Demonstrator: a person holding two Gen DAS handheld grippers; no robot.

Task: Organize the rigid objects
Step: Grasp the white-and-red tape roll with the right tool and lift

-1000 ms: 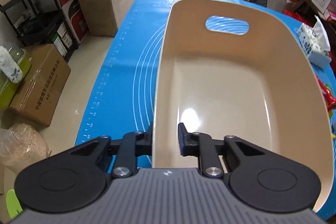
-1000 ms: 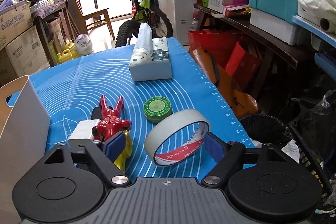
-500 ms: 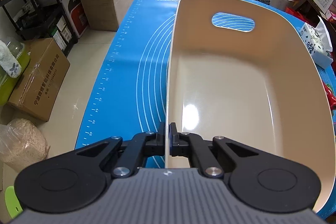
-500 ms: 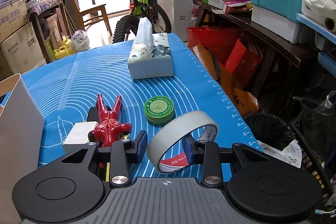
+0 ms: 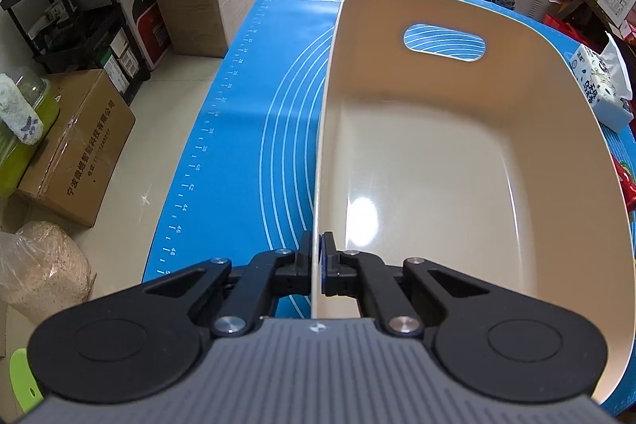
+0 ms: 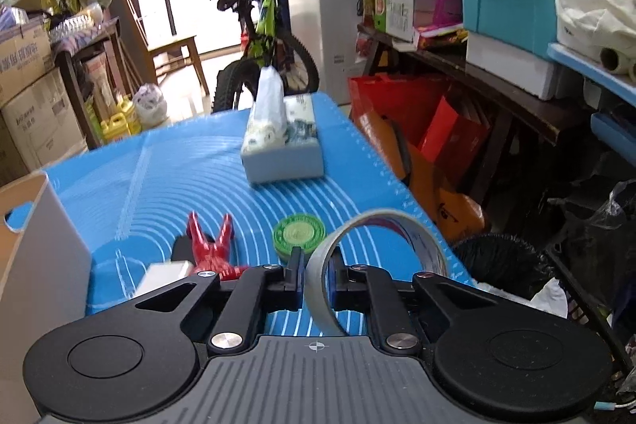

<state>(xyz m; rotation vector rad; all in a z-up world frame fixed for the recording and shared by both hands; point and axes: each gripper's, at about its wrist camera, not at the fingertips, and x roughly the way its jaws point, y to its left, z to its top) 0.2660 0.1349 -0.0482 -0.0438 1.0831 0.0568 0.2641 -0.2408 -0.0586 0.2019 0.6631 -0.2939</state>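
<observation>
A beige plastic basket with a handle cutout stands on the blue mat. My left gripper is shut on the basket's near left wall. My right gripper is shut on the band of a grey tape roll and holds it above the mat. On the mat in the right wrist view lie a red figure, a green round tin, a white block and a tissue box. The basket's outer wall shows at the left there.
The mat ends at the table's right edge, with red bags and a black bin beyond it. Cardboard boxes and a black rack stand on the floor left of the table. A bicycle stands behind the table.
My left gripper closed on the basket wall and stays there. My right gripper closed on the tape roll and lifted it off the mat.
</observation>
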